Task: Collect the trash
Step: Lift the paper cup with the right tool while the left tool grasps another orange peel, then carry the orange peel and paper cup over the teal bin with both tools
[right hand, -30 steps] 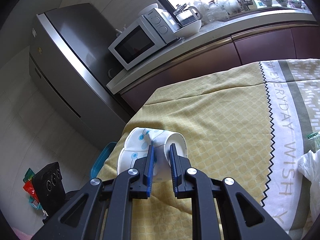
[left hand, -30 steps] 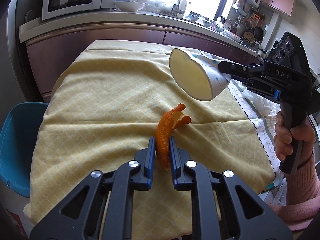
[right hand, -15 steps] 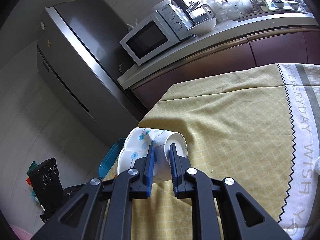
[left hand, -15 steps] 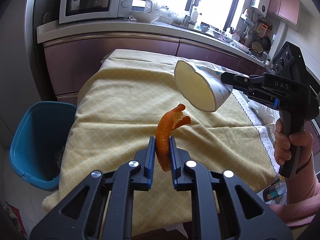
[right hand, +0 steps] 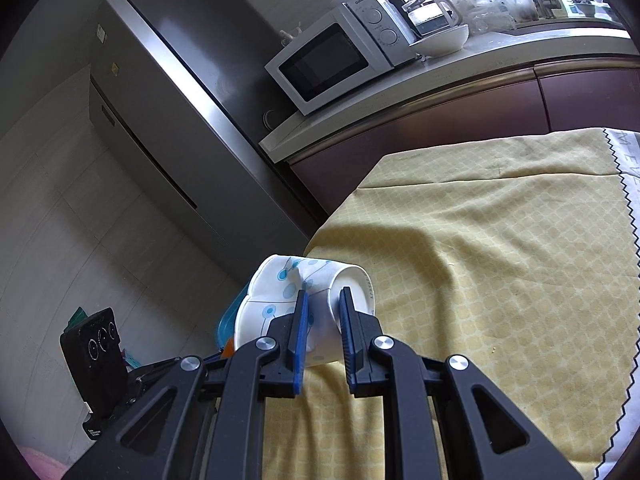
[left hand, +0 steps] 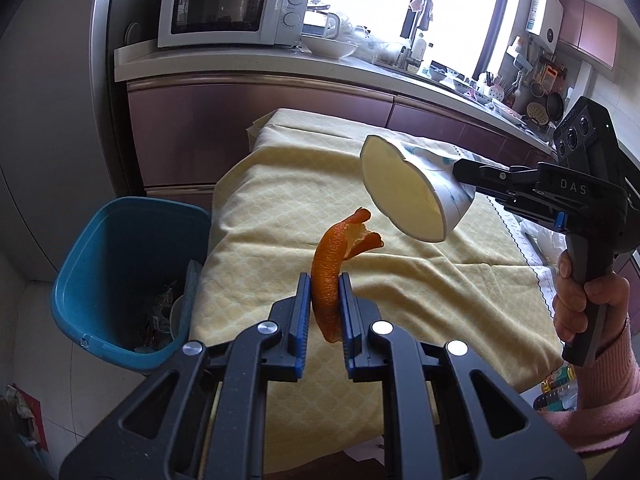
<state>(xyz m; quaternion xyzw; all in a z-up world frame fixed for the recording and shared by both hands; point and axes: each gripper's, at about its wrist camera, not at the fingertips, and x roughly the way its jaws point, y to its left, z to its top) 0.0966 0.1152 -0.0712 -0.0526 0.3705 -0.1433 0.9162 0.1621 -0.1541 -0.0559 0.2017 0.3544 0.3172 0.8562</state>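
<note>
Lower left of frame: blue trash bin (left hand: 120, 272). My left gripper (left hand: 324, 304) clamps orange peel (left hand: 330, 276), right gripper (right hand: 323, 320) pinches crushed paper cup (right hand: 296, 300) above the tablecloth (left hand: 280, 200). Carry step; next, get over the bin, release.

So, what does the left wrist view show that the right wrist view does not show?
Only the left wrist view shows the inside of the blue plastic trash bin beside the table, with some rubbish in it, and the curled orange peel clamped in the left gripper. It also shows the hand gripping the other tool.

Only the right wrist view shows the tall grey refrigerator and the right gripper from behind.

Both show the crushed white paper cup with blue dots, the yellow patterned tablecloth and the white microwave oven.
</note>
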